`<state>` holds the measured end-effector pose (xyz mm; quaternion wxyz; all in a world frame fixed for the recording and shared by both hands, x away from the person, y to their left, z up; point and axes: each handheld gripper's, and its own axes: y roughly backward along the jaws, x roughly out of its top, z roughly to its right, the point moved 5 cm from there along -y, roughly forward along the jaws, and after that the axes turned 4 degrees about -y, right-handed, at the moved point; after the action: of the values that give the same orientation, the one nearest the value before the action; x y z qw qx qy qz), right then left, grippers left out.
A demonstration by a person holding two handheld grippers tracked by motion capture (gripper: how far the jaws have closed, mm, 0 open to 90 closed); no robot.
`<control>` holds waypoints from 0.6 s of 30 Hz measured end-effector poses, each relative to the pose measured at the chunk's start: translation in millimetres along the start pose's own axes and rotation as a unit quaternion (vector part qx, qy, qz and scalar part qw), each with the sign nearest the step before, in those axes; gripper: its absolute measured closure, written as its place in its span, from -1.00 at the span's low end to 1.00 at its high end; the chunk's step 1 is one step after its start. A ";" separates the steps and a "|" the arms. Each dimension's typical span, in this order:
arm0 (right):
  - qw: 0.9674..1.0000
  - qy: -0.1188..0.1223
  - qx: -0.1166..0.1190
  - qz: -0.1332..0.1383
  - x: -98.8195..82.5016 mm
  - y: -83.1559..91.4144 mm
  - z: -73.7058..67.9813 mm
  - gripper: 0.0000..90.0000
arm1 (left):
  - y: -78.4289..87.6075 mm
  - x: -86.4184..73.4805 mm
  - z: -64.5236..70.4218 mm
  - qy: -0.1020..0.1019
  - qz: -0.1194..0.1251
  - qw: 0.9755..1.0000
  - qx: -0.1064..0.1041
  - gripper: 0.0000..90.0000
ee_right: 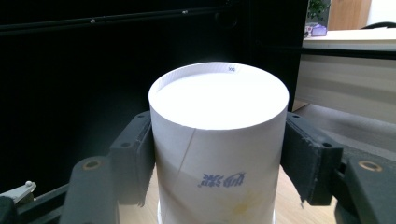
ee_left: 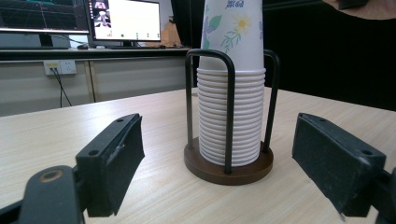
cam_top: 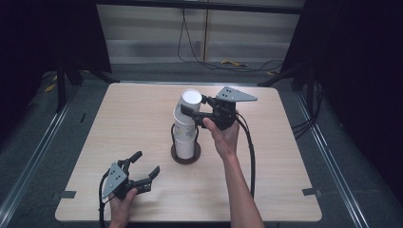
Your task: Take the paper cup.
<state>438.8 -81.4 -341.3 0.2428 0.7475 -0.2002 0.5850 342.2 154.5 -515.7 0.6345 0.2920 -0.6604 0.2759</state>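
Note:
A tall stack of upturned white paper cups (cam_top: 186, 138) stands in a holder with a round brown base (cam_top: 185, 156) and black wire hoops, near the middle of the wooden table (cam_top: 128, 114). The top cup (cam_top: 189, 100) tilts to the right, lifted partly off the stack. My right gripper (cam_top: 192, 105) is shut on it, and in the right gripper view both pads press the sides of the top cup (ee_right: 217, 98). My left gripper (cam_top: 147, 162) rests open near the front left. It faces the cup stack (ee_left: 231, 116) and the holder base (ee_left: 229, 171) with nothing between its pads.
The table's front edge runs just below the left hand. Black cables (cam_top: 199, 57) lie on the floor behind the table, and dark curtains stand on both sides. A desk with monitors (ee_left: 126, 21) is far behind the stack in the left gripper view.

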 end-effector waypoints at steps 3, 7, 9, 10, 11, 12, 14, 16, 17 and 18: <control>1.000 -0.002 -0.001 0.009 2.5 3.4 0.0 -0.27 | 0.1 0.0 -0.2 -0.001 -0.001 1.000 0.000 -0.64; 1.000 -0.005 -0.002 0.017 6.4 11.7 -0.8 -0.27 | -0.6 -0.1 -0.3 0.005 -0.003 1.000 0.007 -0.63; 1.000 -0.005 -0.002 0.016 6.3 13.5 -0.9 -0.27 | -0.9 -0.2 -1.0 0.004 -0.007 1.000 0.014 -0.63; 1.000 -0.006 -0.002 0.017 5.6 18.0 -1.1 -0.27 | -2.0 -0.2 -0.3 0.004 -0.009 1.000 0.018 -0.63; 1.000 -0.006 -0.002 0.017 5.6 18.0 -1.1 -0.27 | -2.0 -0.2 -0.3 0.004 -0.009 1.000 0.018 -0.63; 1.000 -0.007 -0.002 0.017 5.1 20.3 -1.2 -0.26 | -2.2 -0.2 -0.8 -0.001 -0.012 1.000 0.018 -0.63; 1.000 -0.007 -0.001 0.015 5.2 25.3 -1.2 -0.26 | -2.4 -0.3 -1.3 0.004 -0.015 1.000 0.022 -0.63; 1.000 -0.002 -0.001 0.011 5.8 27.1 -1.7 -0.26 | -2.7 -0.4 -1.9 0.005 -0.017 1.000 0.022 -0.63; 1.000 -0.002 -0.001 0.011 6.0 28.7 -2.3 -0.26 | -3.1 -0.4 -2.2 0.006 -0.018 1.000 0.024 -0.64; 1.000 -0.003 -0.001 0.010 6.1 30.6 -2.6 -0.26 | -3.6 -0.4 -2.2 0.007 -0.019 1.000 0.021 -0.64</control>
<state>420.3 -104.5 -331.0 0.2366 0.7472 -0.2090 0.5848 346.4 153.6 -516.0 0.6380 0.3157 -0.6441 0.2801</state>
